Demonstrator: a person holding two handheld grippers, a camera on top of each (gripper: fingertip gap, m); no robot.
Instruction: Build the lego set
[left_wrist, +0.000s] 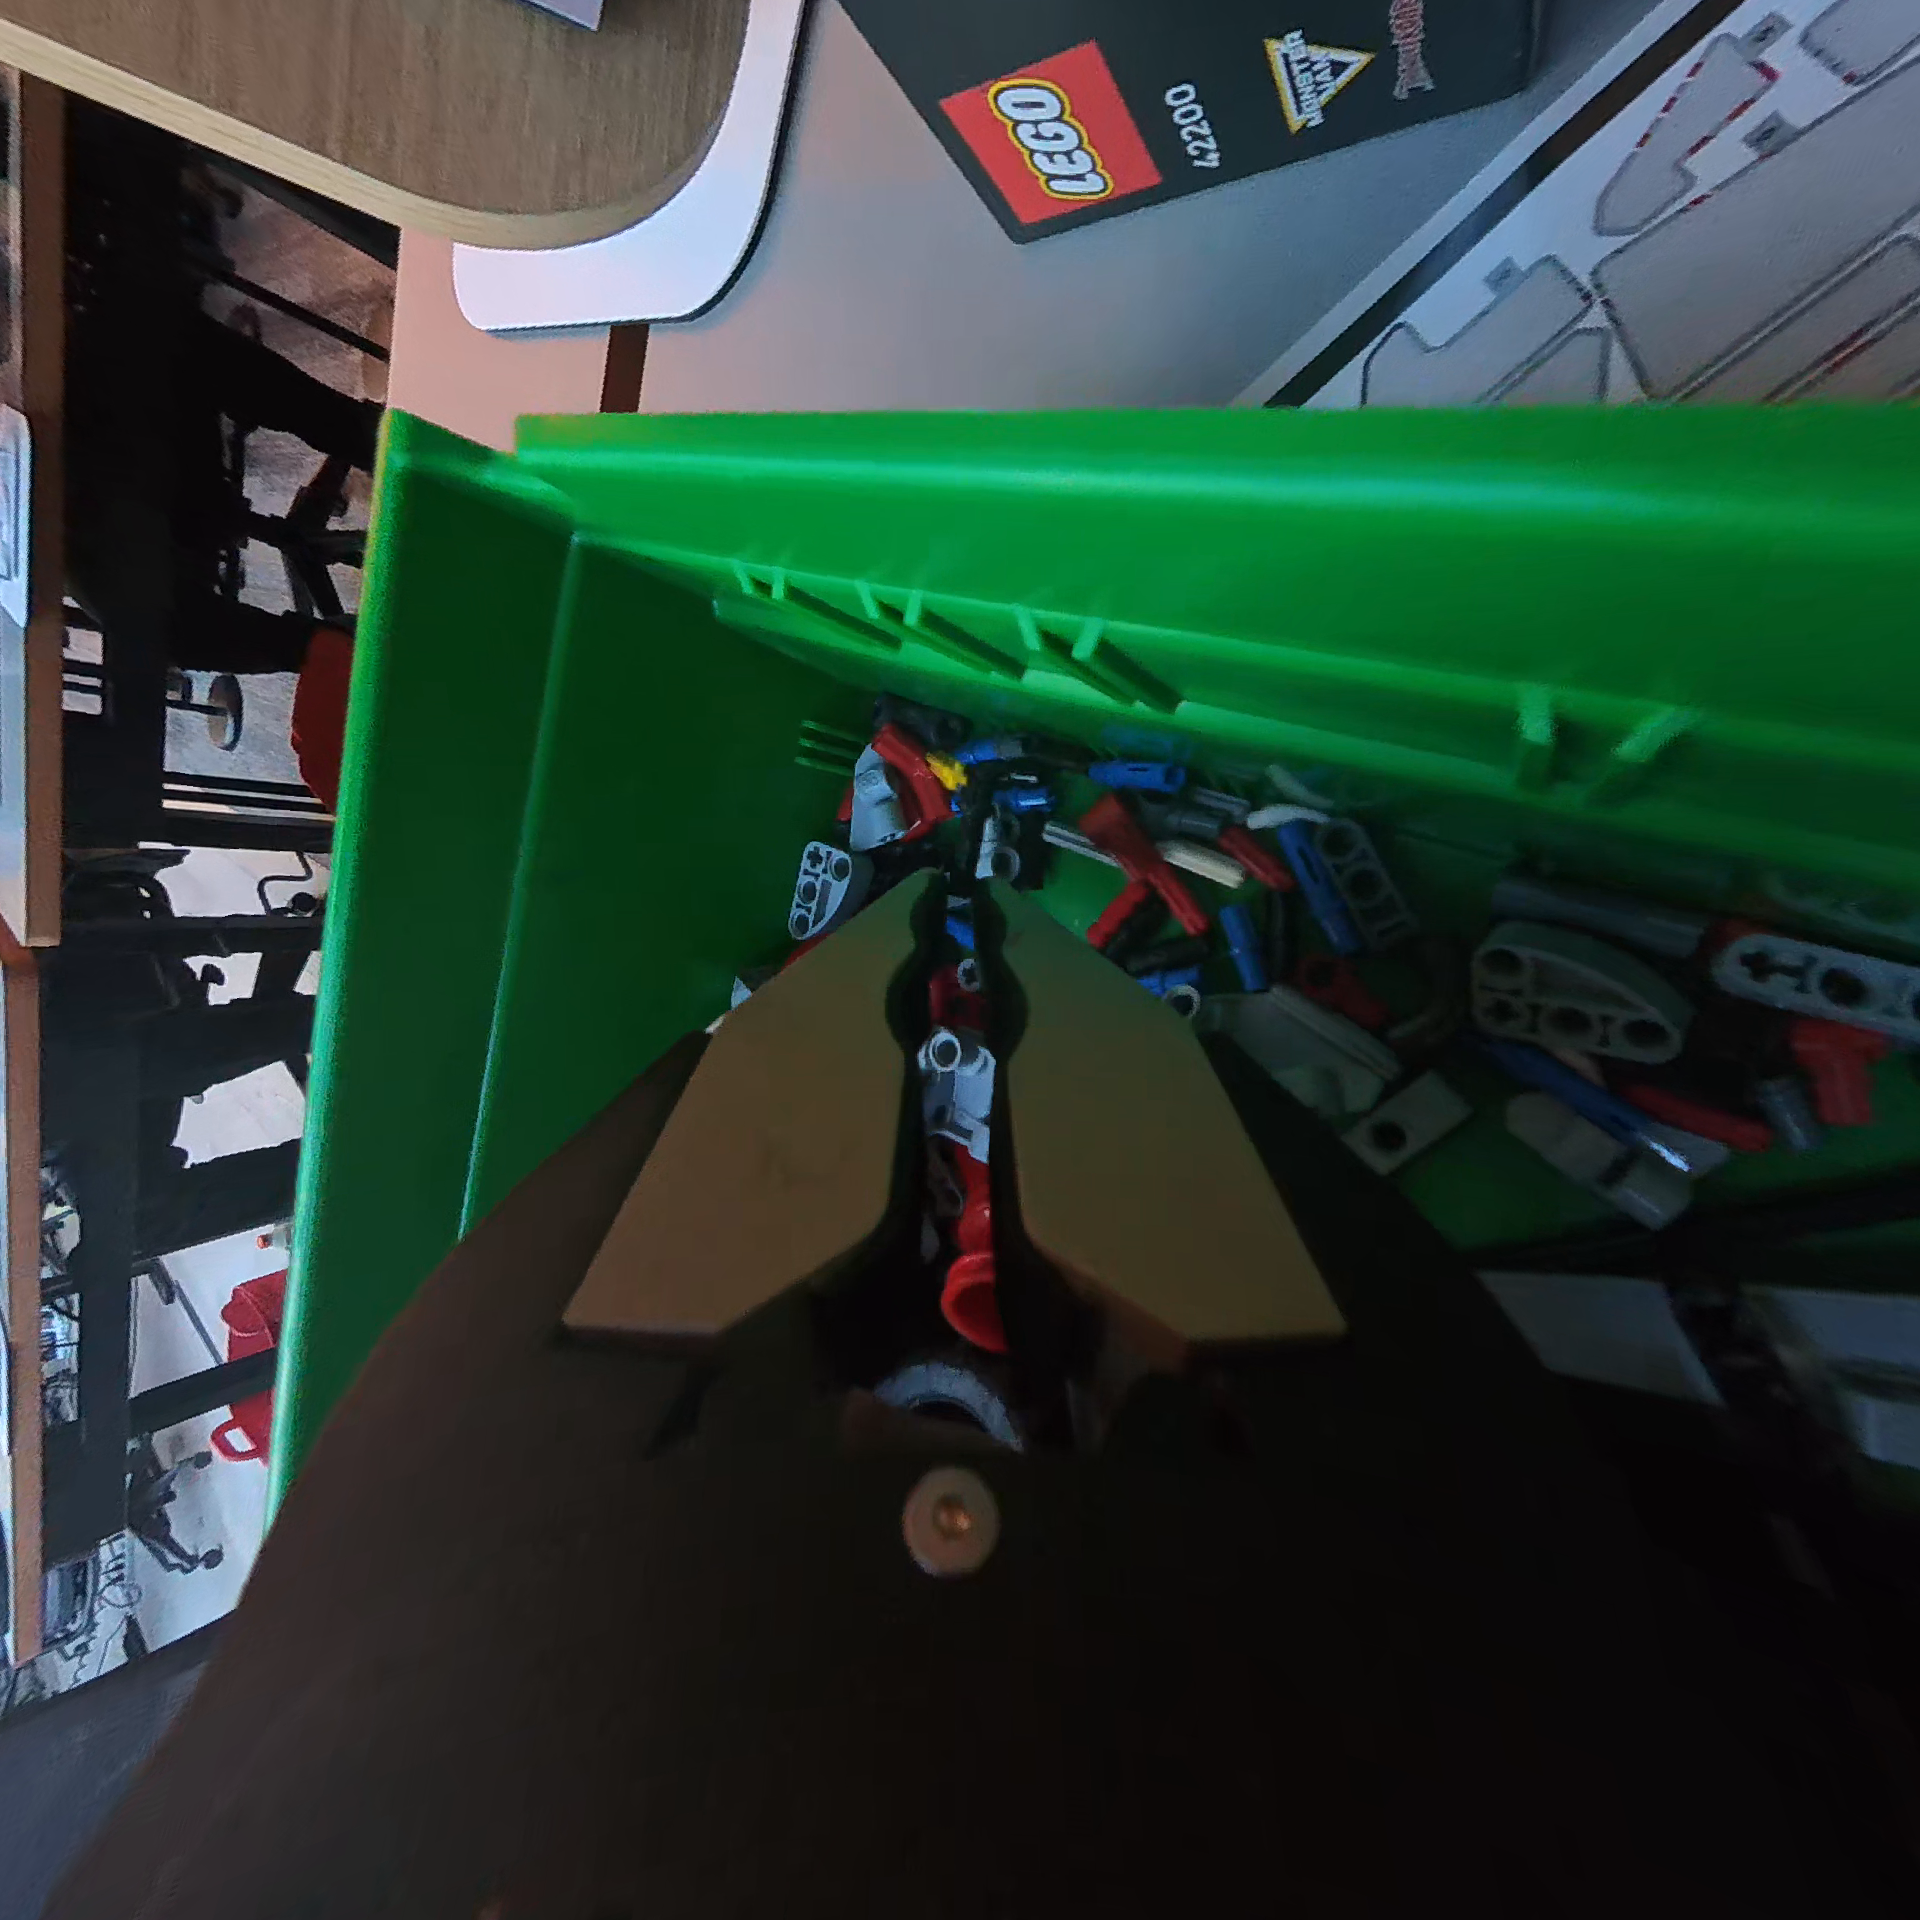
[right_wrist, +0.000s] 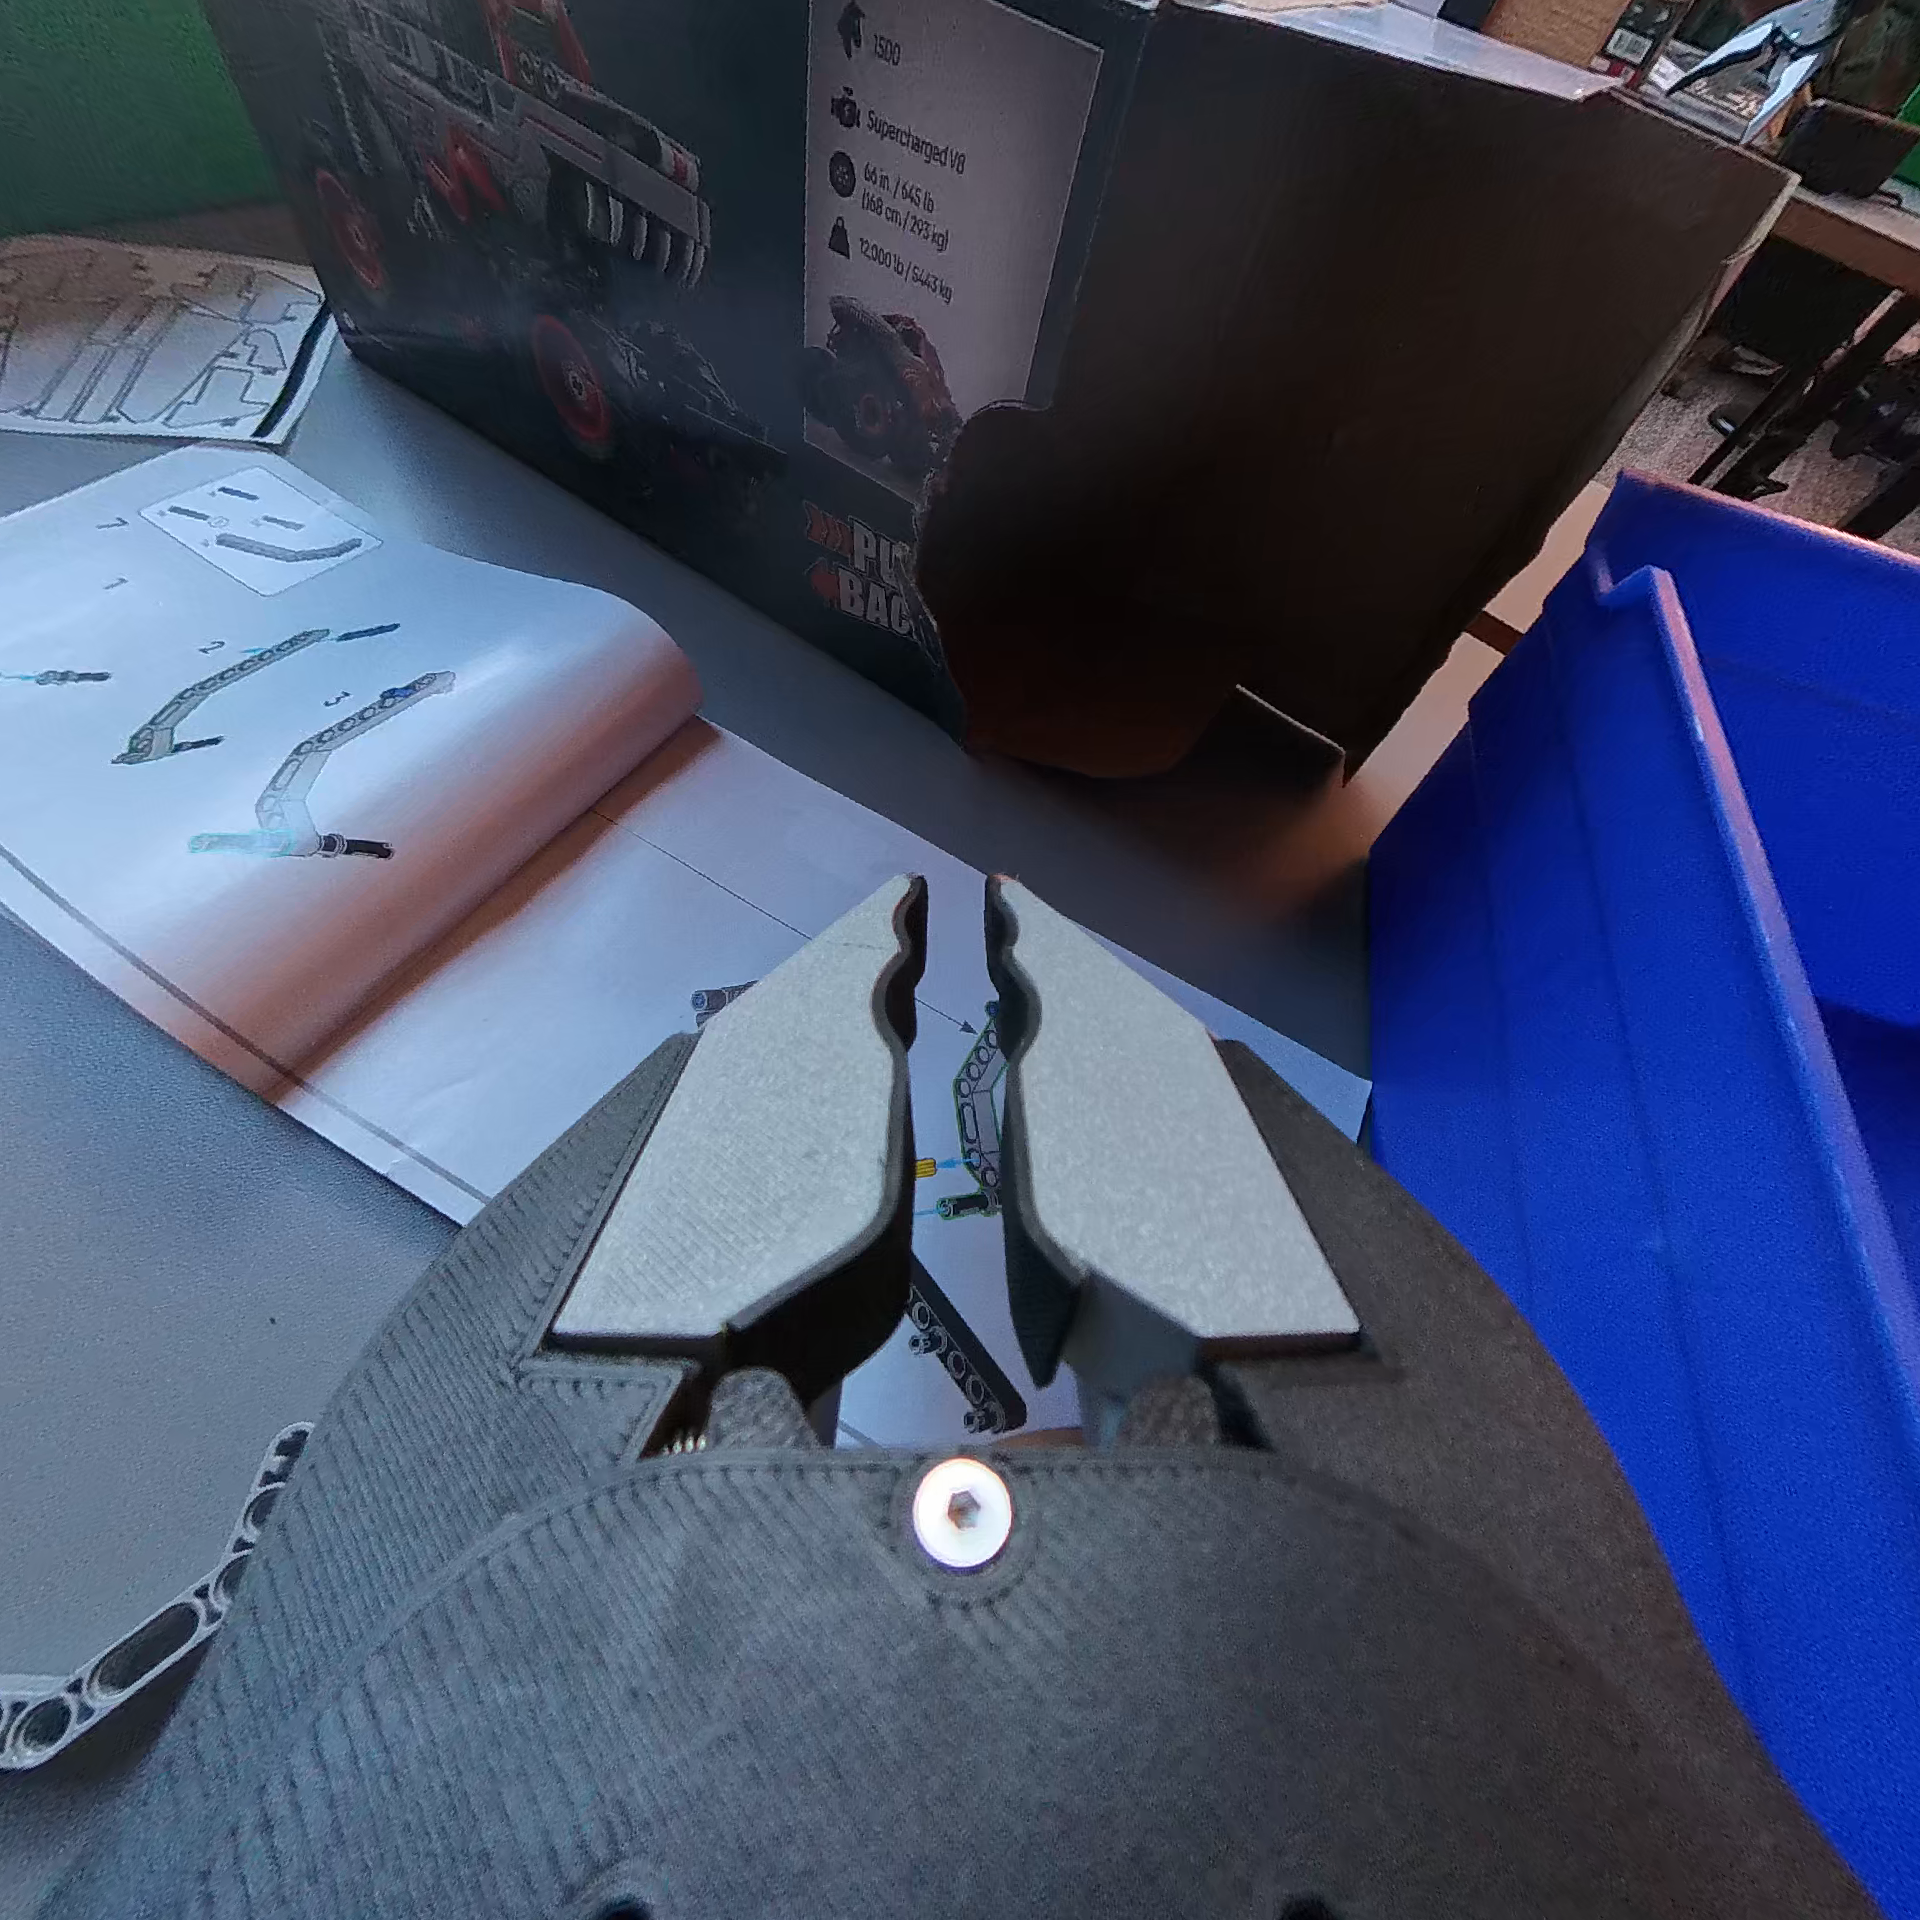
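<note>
In the left wrist view my left gripper is down inside a green bin, over a pile of loose lego pieces in red, blue, grey and black. Its jaws stand almost closed with a thin slit. The tips touch a small black piece on the pile; I cannot tell whether it is gripped. In the right wrist view my right gripper hovers over the open instruction booklet, jaws almost closed and empty. A long grey bent beam lies on the table at the lower left.
The dark lego box stands behind the booklet and also shows in the left wrist view. A blue bin stands close on the right. A sticker sheet lies at the far left. The table edge is left of the green bin. Some 45 cm of space lies between my two pairs of fingers.
</note>
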